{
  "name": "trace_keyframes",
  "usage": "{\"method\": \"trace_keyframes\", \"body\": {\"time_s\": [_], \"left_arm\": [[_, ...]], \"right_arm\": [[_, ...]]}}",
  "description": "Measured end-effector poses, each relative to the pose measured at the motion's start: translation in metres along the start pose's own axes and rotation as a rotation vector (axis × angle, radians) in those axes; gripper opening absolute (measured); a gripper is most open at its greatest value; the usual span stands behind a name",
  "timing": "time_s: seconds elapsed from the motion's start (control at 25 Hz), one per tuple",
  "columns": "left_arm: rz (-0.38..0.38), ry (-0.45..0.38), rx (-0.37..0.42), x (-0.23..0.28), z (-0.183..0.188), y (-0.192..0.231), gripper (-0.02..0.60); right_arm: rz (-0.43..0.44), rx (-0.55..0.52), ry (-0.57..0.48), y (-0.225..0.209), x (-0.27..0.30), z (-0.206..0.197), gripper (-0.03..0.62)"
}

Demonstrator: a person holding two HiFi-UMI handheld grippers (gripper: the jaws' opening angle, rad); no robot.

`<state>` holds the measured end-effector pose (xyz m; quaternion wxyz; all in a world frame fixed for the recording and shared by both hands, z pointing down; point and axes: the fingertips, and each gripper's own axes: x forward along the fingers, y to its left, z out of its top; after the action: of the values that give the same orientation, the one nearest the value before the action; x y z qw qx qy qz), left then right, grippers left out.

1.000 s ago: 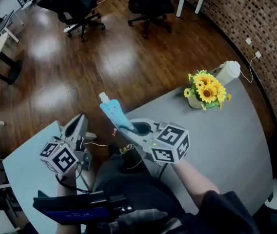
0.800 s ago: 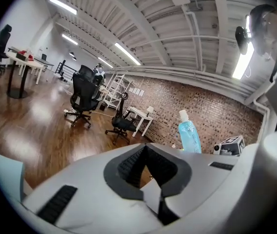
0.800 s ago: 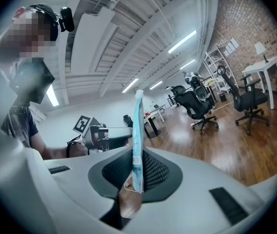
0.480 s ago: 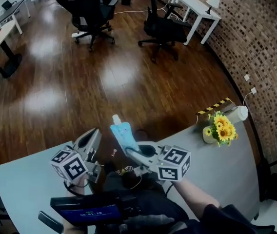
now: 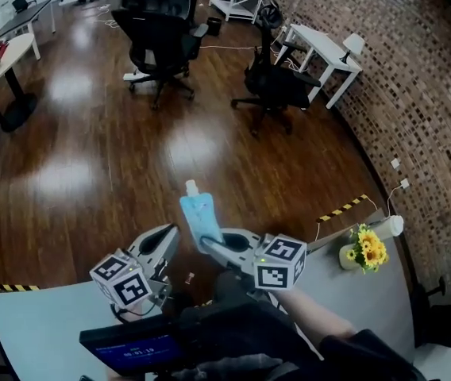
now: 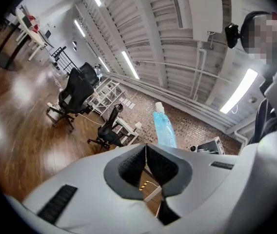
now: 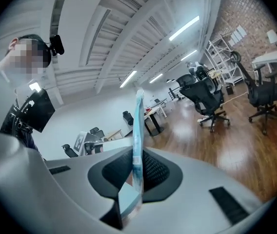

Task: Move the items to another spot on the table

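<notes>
Right gripper: the right gripper [image 5: 212, 245] is clamped on the bottom edge of a blue spouted pouch [image 5: 199, 216]; its own view shows the pads pressing the thin pouch edge-on.
Pouch: it stands upright, white cap at 12 o'clock, clear of the grey table [image 5: 35, 324], with the wooden floor [image 5: 90, 149] behind it. Pinching the flat bottom seam likely keeps the spout uppermost and the bag from folding.
Left gripper: the left gripper [image 5: 164, 239], at 8 o'clock of the pouch, has its jaws together on nothing. It seems to be kept aside as a spare hand.
Stage: in my judgement the pouch is between spots, not yet set down.
Other things: a sunflower pot [image 5: 366, 249] sits on the table at 4 o'clock of the pouch, well apart.
Risk: the pouch may sag or swing in so narrow a pinch.
</notes>
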<state>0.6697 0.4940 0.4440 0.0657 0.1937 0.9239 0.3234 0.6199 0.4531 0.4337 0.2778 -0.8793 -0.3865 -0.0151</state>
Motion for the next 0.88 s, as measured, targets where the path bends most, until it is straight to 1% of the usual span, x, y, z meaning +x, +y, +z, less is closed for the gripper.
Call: {"method": "trace_keyframes", "body": {"time_s": [0.08,0.16,0.2,0.24,0.28,0.36,0.4,0.44,0.52,0.64,0.72,0.8,0.88], "left_arm": [[-0.032,-0.026,-0.005,-0.004,0.014,0.003,0.015],[-0.053,-0.080,-0.028,-0.006,0.034,0.010,0.018],[-0.048,-0.097,-0.036,-0.005,0.042,0.015,0.025],[-0.022,-0.097,-0.031,-0.002,0.048,0.022,0.032],[0.023,-0.083,-0.009,0.003,0.050,0.031,0.032],[0.121,-0.052,0.072,0.015,0.057,0.050,0.031],[0.151,-0.046,0.108,0.022,0.064,0.056,0.031],[0.164,-0.044,0.129,0.029,0.071,0.061,0.031],[0.174,-0.034,0.150,0.041,0.086,0.071,0.031],[0.204,0.020,0.189,0.060,0.103,0.087,0.026],[0.204,0.052,0.201,0.087,0.107,0.089,0.026],[0.172,0.086,0.211,0.119,0.107,0.083,0.026],[0.147,0.120,0.209,0.147,0.111,0.080,0.026]], "right_arm": [[0.013,-0.006,0.006,0.000,0.011,0.007,0.039],[0.030,-0.016,0.013,-0.001,0.024,0.016,0.039],[0.036,-0.026,0.018,-0.004,0.031,0.021,0.040],[0.038,-0.040,0.027,-0.008,0.037,0.026,0.040],[0.037,-0.058,0.036,-0.013,0.042,0.030,0.040],[0.037,-0.102,0.052,-0.027,0.049,0.041,0.040],[0.039,-0.124,0.054,-0.035,0.053,0.048,0.040],[0.042,-0.142,0.052,-0.043,0.056,0.057,0.040],[0.044,-0.155,0.042,-0.059,0.062,0.070,0.040],[0.055,-0.152,0.020,-0.076,0.070,0.080,0.040],[0.067,-0.153,0.004,-0.091,0.065,0.086,0.040],[0.064,-0.115,-0.025,-0.115,0.054,0.094,0.040],[0.056,-0.040,-0.074,-0.140,0.045,0.105,0.040]]}}
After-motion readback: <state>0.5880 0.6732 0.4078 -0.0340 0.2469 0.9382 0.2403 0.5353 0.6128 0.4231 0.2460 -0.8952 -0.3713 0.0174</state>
